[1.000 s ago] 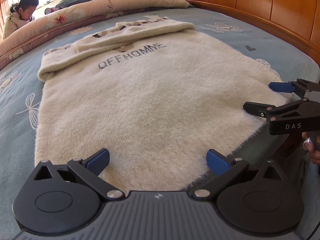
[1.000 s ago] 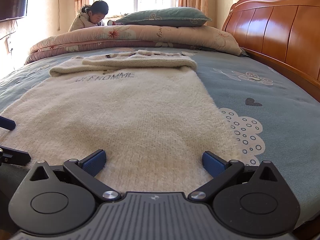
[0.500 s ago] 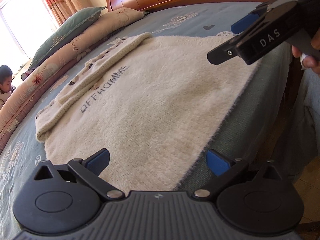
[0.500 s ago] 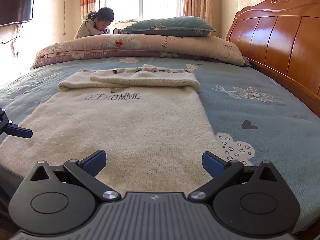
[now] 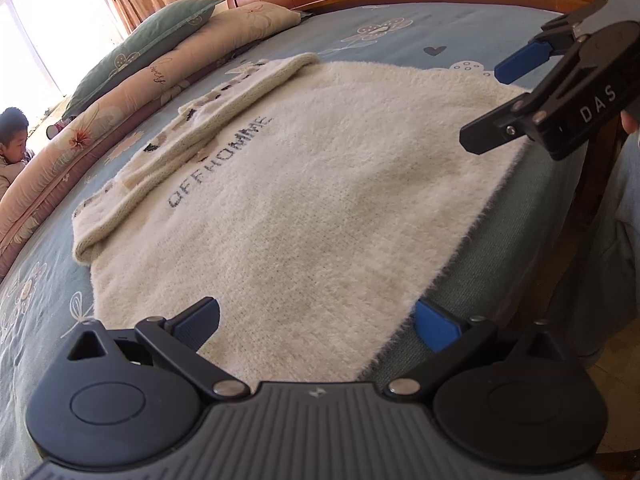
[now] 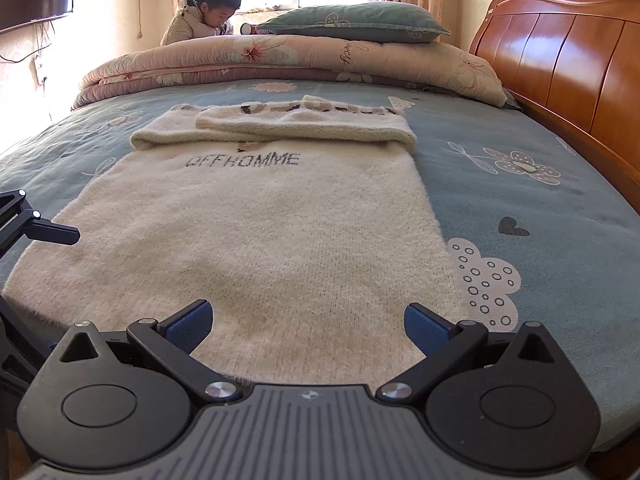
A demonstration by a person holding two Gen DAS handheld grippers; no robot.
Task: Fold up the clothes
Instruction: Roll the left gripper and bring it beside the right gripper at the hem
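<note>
The left gripper (image 5: 318, 316) had its blue-padded fingers (image 5: 434, 326) spread wide with nothing between them, poised low over the near hem of the sweater (image 5: 304, 184), one pad over the knit and the other at the hem's corner by the edge of the bed; whether they touched the fabric could not be told. The right gripper (image 6: 308, 320) was likewise wide open and empty, both of its pads just above the hem near the sweater's other corner. The cream sweater lay flat on the blue flowered bedsheet (image 6: 520, 168), lettering facing up, its sleeves folded across the far end. Beyond it a rolled pink quilt (image 6: 280, 60) ran along the bed with a green pillow (image 6: 356, 24) on top. A wooden headboard (image 6: 560, 60) stood to the right, and a person (image 6: 204, 16) leaned at the far side by the window.
</note>
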